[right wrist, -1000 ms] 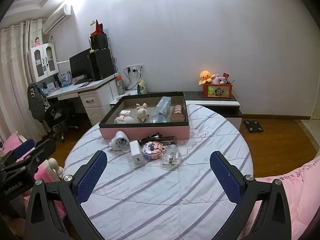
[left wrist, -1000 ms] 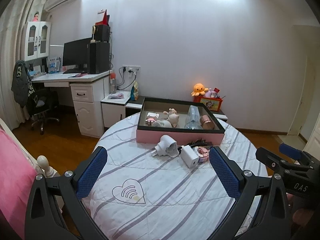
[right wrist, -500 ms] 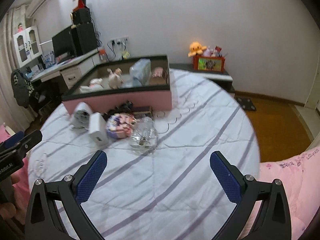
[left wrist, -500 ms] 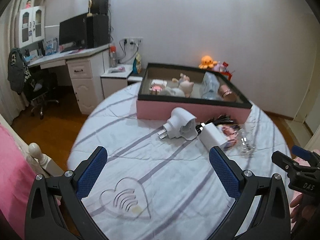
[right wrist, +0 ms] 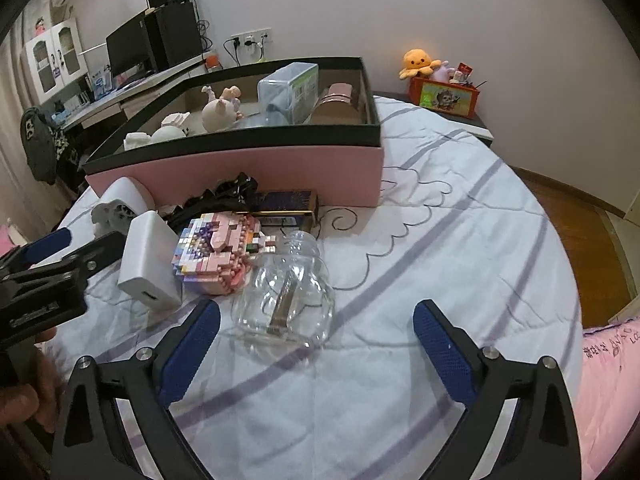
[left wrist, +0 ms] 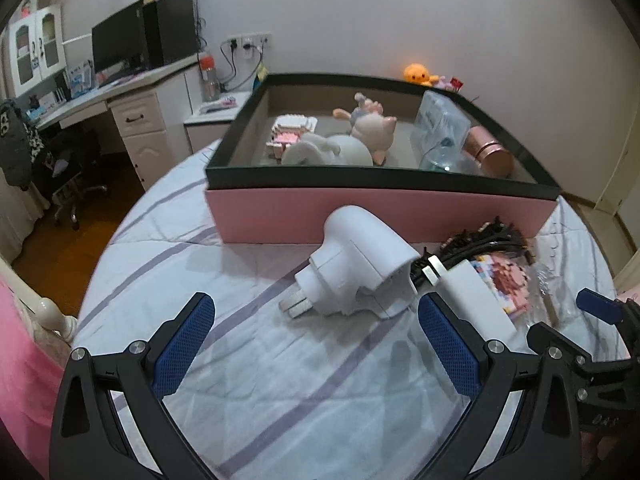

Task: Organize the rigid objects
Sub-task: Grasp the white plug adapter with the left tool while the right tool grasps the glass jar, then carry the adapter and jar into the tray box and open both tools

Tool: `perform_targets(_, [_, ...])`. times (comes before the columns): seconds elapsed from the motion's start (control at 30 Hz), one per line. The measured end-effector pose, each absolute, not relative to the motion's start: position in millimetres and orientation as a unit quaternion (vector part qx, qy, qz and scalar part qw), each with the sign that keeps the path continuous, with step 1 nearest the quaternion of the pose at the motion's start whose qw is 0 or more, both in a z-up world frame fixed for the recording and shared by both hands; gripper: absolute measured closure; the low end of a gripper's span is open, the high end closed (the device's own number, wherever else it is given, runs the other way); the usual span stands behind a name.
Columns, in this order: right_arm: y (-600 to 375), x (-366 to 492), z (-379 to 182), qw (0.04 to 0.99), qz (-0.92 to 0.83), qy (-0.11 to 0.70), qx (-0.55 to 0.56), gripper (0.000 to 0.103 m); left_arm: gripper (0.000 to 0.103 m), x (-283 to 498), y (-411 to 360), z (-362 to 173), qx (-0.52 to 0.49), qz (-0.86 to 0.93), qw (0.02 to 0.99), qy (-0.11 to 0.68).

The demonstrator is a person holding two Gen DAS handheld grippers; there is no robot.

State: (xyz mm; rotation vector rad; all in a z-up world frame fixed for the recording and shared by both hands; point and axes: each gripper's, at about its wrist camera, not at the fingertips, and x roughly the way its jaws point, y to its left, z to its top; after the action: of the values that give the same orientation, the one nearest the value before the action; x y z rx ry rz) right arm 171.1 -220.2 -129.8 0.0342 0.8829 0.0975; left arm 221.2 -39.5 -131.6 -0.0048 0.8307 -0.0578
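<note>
Rigid objects, loose lot, on a round table [right wrist: 460, 248] under a white cloth with purple stripes:
- white plug adapter [left wrist: 356, 276], lying on its side, prongs toward the camera, just in front of the pink box [left wrist: 360, 216];
- white charger block [right wrist: 148, 264], touching the pink brick model [right wrist: 218, 254];
- clear glass jar [right wrist: 286, 300] on its side, against the brick model;
- black cable bundle [right wrist: 224, 194] and a dark flat packet [right wrist: 280, 206], both against the box wall.

Already in the box (black-rimmed): a pig figurine [right wrist: 220, 112], a clear plastic case [right wrist: 290, 90], a rose-gold cylinder [left wrist: 488, 152], white pieces.

Left gripper [left wrist: 316, 344]: jaws wide apart, nothing between them, adapter just ahead.
Right gripper [right wrist: 316, 352]: jaws closing but wide, pads clear of the jar just ahead.
</note>
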Motion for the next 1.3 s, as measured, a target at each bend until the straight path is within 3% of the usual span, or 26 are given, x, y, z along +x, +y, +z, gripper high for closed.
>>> perform_targets(0.07, [-219, 175, -130, 0.902, 0.046, 0.430, 0.012, 0.023, 0.000, 230, -39, -133, -0.007, -0.029, 0.913, 0.408])
perform_targets(0.23, [-213, 177, -131, 0.899, 0.061, 0.433, -0.004, 0.030, 0.004, 251, -39, -138, -0.022, -0.032, 0.906, 0.420])
perform_targets(0.3, [-213, 175, -130, 0.900, 0.068, 0.431, -0.002, 0.036, 0.029, 254, -39, -141, -0.038, -0.057, 0.901, 0.428])
perform_targets(0.33, [-213, 175, -130, 0.900, 0.070, 0.431, -0.002, 0.040, 0.034, 254, -39, -142, -0.041, -0.061, 0.901, 0.427])
perform_targets(0.4, [-213, 172, -129, 0.900, 0.078, 0.429, 0.002, 0.049, 0.055, 253, -37, -141, -0.046, -0.069, 0.900, 0.427])
perform_targets(0.43, [-214, 171, -129, 0.900, 0.079, 0.428, 0.005, 0.052, 0.058, 253, -36, -141, -0.050, -0.075, 0.900, 0.427])
perform_targets(1.3, [-232, 131, -90, 0.915, 0.095, 0.389, 0.052, 0.052, 0.059, 173, -12, -103, -0.058, -0.085, 0.920, 0.377])
